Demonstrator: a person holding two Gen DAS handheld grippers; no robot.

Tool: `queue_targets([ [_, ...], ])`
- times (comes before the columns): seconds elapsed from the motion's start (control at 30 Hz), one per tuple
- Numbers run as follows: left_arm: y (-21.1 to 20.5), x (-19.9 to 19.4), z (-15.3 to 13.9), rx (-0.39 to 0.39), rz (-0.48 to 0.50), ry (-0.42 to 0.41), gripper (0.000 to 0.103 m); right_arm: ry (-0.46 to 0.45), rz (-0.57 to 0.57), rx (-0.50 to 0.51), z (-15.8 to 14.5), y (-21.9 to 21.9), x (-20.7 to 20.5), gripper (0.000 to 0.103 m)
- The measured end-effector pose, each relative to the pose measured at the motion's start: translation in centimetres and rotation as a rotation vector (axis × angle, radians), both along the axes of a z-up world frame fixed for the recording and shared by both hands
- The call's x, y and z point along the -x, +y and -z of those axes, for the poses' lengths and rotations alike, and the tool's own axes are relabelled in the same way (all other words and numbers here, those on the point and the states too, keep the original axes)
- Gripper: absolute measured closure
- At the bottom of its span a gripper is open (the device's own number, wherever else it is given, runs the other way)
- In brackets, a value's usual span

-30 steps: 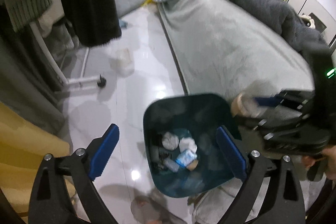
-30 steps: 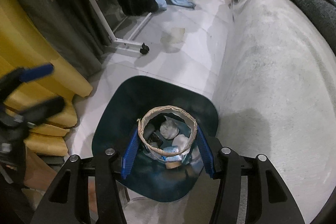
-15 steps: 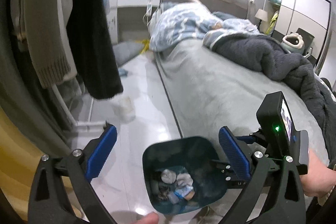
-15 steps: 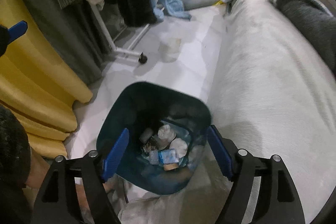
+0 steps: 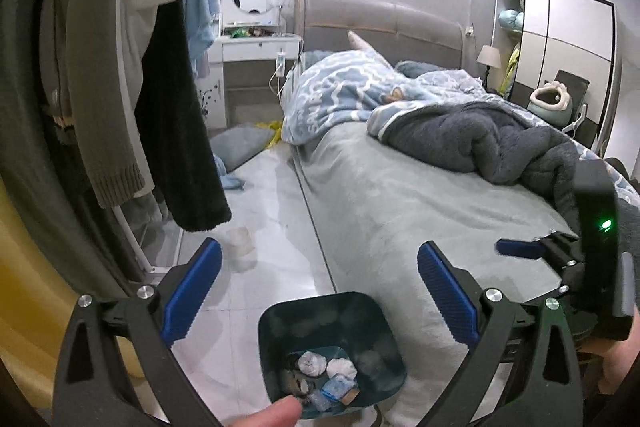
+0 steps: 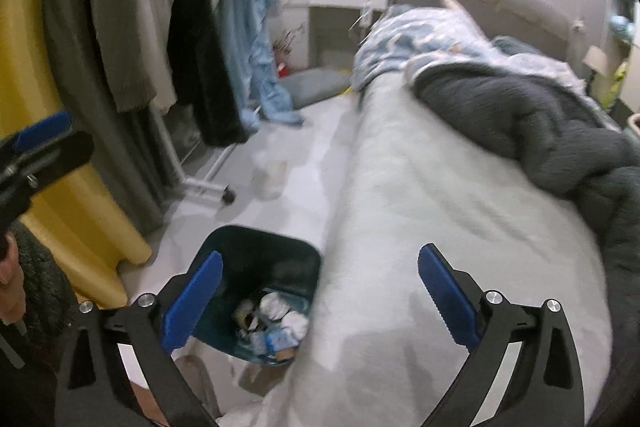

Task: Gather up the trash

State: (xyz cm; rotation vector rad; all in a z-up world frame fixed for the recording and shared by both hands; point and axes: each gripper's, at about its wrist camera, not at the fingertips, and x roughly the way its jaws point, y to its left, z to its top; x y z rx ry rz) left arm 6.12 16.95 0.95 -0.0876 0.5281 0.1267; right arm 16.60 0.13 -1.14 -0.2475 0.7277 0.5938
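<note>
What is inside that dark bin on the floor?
The bin holds crumpled white tissues, a small blue packet and other scraps. Whatever lies beneath that top layer is covered.

No text or label can be read anywhere (too blurred).

Dark teal square plastic bin (image 5: 332,351): bottom edge cut off in left wrist view. Crumpled litter inside (image 6: 276,323): blurred, items indistinct. Translucent container on floor (image 6: 272,173): blurred. Clutter on white dresser top (image 5: 250,31): too small to identify.
</note>
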Motion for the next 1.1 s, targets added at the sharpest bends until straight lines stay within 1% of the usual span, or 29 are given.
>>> queue_targets([
  [0.13,-1.8,1.3,-0.6,-0.034,-0.005,-0.035,0.003,-0.065,0.055,-0.026,-1.7,-3.2,1.5,0.003],
  [0.17,-2.3,1.6,-0.7,-0.041,-0.005,-0.044,0.003,-0.087,0.073,-0.034,-2.0,-4.2,2.5,0.003],
  [0.37,-4.4,3.0,-1.1,-0.072,-0.003,-0.079,0.003,-0.177,0.151,-0.044,-2.8,-8.8,6.1,0.003],
  [0.5,-5.5,3.8,-1.0,-0.062,-0.012,-0.085,0.003,-0.196,0.196,-0.066,-2.6,-11.5,8.2,0.003],
  [0.63,-6.8,4.6,-1.0,-0.085,-0.013,-0.094,0.003,-0.208,0.219,-0.087,-2.2,-13.3,10.2,0.003],
  [0.73,-7.7,5.2,-1.0,-0.099,-0.026,-0.105,0.003,-0.226,0.237,-0.125,-2.6,-14.8,11.9,0.003],
  [0.8,-8.3,5.5,-0.8,-0.095,-0.021,-0.101,0.003,-0.241,0.251,-0.145,-3.0,-15.9,12.8,0.003],
  [0.97,-9.3,6.0,-0.7,-0.113,-0.009,-0.102,0.003,-0.276,0.264,-0.151,-3.1,-17.7,14.0,0.003],
  [1.1,-9.8,6.0,-0.4,-0.122,-0.004,-0.095,0.003,-0.273,0.274,-0.169,-2.6,-18.0,13.8,0.003],
])
